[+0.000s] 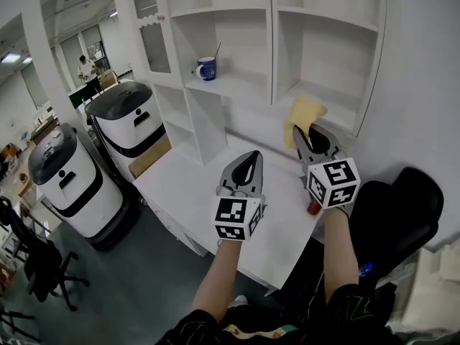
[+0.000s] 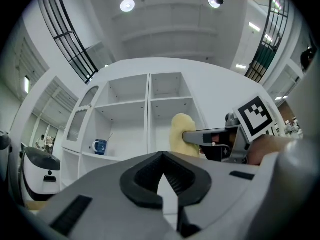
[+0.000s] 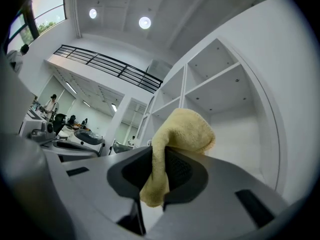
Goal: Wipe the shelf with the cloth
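Shelf unit [image 1: 274,56]: white, open compartments, stands at the back of the counter [image 1: 201,192]. The right gripper [image 1: 300,134] is held up in front of the lower right compartment. Its fingers are clamped on the yellow cloth [image 1: 303,112], so the cloth is in the air at that compartment's mouth. Can't tell if it touches the board yet. The left gripper [image 1: 253,157] is lower, over the counter, fingers pressed together w/ nothing btw them, and looks idle. A blue mug [image 1: 206,68] sits in the compartment to the left, well apart from the cloth.

Step in hand, my read: getting the cloth onto the board to start wiping. To do it well:
- Tip the fingers down so the cloth's bulk meets the board, not the fingertips.
- Lay it broad, not on one corner.
- Wipe back to front w/ light, even press & overlapping passes, incl. the corners.
- Keep the pinch firm. Only a short tail sits behind it, so drag could pull the cloth out.

Cloth is bunched and folded. Its long axis runs approx along the fingers' line. The thick folded end points up & fwd toward the shelf, and the thin tail hangs back down btw the fingers.
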`<state>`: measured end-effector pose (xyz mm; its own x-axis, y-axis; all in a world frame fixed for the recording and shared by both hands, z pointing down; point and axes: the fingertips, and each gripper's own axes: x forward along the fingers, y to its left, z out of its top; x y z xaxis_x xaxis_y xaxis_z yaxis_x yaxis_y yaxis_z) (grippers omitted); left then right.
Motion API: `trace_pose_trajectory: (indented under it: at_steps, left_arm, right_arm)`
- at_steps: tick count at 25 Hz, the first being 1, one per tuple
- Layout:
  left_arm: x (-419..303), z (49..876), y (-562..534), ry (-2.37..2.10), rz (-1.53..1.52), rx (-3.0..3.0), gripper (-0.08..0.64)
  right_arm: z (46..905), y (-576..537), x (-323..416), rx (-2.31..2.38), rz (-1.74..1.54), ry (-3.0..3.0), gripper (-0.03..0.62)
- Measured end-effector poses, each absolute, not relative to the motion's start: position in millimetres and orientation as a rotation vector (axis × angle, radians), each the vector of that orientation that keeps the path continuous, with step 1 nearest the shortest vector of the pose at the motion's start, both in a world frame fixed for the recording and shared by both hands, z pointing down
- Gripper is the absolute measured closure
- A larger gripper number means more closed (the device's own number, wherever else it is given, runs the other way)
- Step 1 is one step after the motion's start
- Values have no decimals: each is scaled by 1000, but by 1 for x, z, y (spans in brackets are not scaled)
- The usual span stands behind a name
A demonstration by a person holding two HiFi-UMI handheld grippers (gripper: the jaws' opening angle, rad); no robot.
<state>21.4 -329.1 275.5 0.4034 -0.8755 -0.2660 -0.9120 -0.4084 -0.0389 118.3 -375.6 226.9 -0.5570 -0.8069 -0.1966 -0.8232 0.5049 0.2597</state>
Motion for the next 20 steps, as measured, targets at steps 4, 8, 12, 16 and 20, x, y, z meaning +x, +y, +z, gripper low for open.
trace_pose_trajectory:
  at_steps: [4, 8, 12, 16, 20]
  left_arm:
    - [18, 258, -347, 1568, 322, -2457, 565]
    - [22, 242, -362, 1515, 359, -2471, 565]
    - [30, 227, -373, 1457, 386, -2480, 564]
    - [33, 220, -384, 1427, 392, -2474, 565]
    - [31, 214, -392, 1413, 397, -2467, 565]
  right_arm:
    - [200, -397, 117, -1460, 555, 2655, 526]
    - [174, -416, 118, -1466, 589, 2612, 526]
    - [147, -436, 123, -1498, 655, 2571, 526]
    - [124, -469, 133, -1586, 691, 2541, 526]
    - [110, -506, 145, -1698, 691, 2513, 526]
